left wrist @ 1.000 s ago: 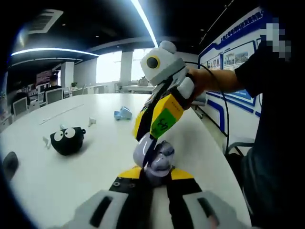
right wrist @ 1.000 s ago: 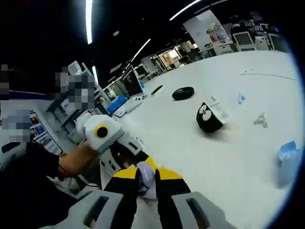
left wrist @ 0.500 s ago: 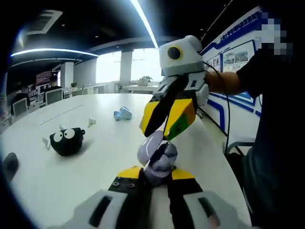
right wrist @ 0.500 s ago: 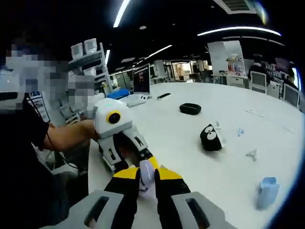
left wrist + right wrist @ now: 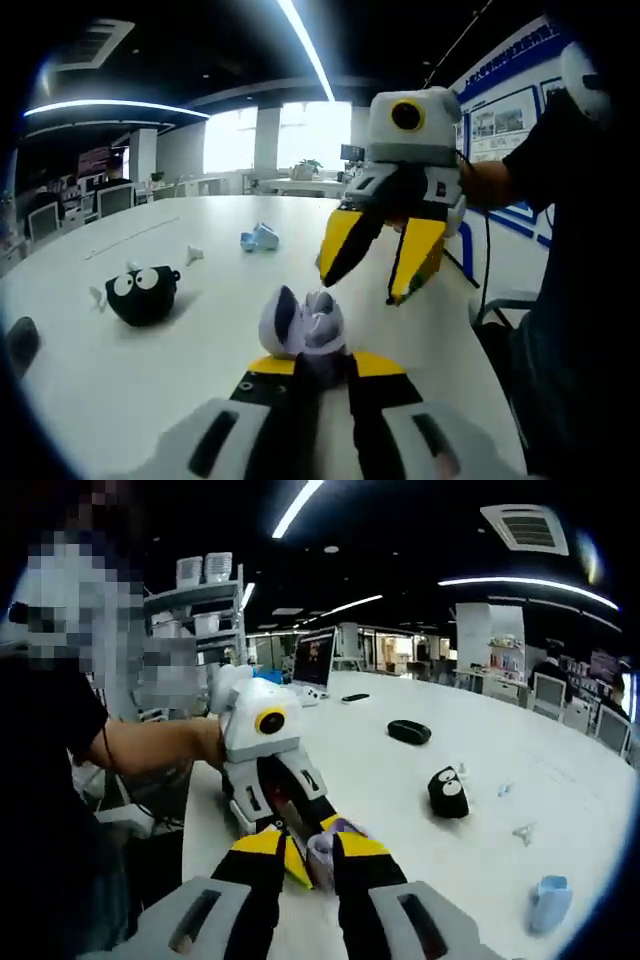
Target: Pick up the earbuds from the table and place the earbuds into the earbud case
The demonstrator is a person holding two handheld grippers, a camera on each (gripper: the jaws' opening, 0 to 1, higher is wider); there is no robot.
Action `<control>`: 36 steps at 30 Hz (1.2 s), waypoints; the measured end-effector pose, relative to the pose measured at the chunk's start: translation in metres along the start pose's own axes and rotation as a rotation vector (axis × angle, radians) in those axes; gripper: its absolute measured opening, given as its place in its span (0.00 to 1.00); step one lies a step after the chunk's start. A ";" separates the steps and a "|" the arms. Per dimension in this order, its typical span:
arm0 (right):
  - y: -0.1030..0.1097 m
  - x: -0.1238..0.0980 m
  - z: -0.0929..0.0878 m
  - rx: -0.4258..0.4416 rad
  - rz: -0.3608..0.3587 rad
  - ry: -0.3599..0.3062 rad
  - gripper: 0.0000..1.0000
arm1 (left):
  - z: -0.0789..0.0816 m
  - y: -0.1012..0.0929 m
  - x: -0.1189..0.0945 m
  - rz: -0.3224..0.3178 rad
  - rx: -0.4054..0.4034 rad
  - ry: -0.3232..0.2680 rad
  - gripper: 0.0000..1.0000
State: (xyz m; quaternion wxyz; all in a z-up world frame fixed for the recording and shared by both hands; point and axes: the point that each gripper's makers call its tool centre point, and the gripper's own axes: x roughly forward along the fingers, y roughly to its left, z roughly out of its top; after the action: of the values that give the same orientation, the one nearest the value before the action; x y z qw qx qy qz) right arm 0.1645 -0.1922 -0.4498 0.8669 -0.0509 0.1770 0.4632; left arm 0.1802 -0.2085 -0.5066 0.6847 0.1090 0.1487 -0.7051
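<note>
I see bare worktop [image 5: 150, 370] on my left; the black toy [image 5: 142, 293] and blue thing [image 5: 258, 238] sit farther off.

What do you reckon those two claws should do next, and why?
Probably send the right claw to the table for an earbud. The left claw holds the open purple case up off the table, the right claw hangs open beside it, and small white earbuds lie near the black case.
</note>
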 end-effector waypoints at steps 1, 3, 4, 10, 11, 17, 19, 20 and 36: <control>0.001 -0.002 0.004 -0.020 0.007 -0.007 0.31 | 0.000 0.000 0.000 0.000 0.000 0.000 0.20; -0.006 -0.004 0.004 -0.081 -0.003 0.008 0.36 | 0.000 0.000 0.000 0.000 -0.001 0.000 0.19; -0.011 -0.006 0.003 -0.132 -0.012 0.027 0.39 | 0.000 0.000 0.000 0.000 -0.001 0.000 0.19; -0.024 0.003 -0.020 -0.173 0.080 0.150 0.47 | 0.000 0.000 0.001 0.002 0.001 0.000 0.19; -0.022 0.003 -0.024 -0.175 0.109 0.172 0.47 | 0.000 0.000 0.001 0.003 0.000 0.000 0.19; -0.032 0.014 -0.034 -0.231 0.179 0.247 0.40 | 0.000 0.000 0.001 0.004 0.000 0.000 0.19; -0.030 0.016 -0.037 -0.242 0.217 0.262 0.40 | 0.000 0.000 0.001 0.003 0.000 0.000 0.19; -0.026 0.017 -0.037 -0.247 0.240 0.264 0.40 | 0.000 0.000 0.001 0.002 -0.002 0.000 0.19; -0.020 0.018 -0.038 -0.382 0.243 0.267 0.28 | 0.000 -0.001 0.001 -0.003 -0.014 0.001 0.19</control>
State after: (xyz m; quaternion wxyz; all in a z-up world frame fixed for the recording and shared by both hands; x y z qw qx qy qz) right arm 0.1801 -0.1993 -0.4930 0.7485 -0.2528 0.2036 0.5783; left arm 0.1796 -0.2097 -0.5067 0.6843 0.1045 0.1542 -0.7050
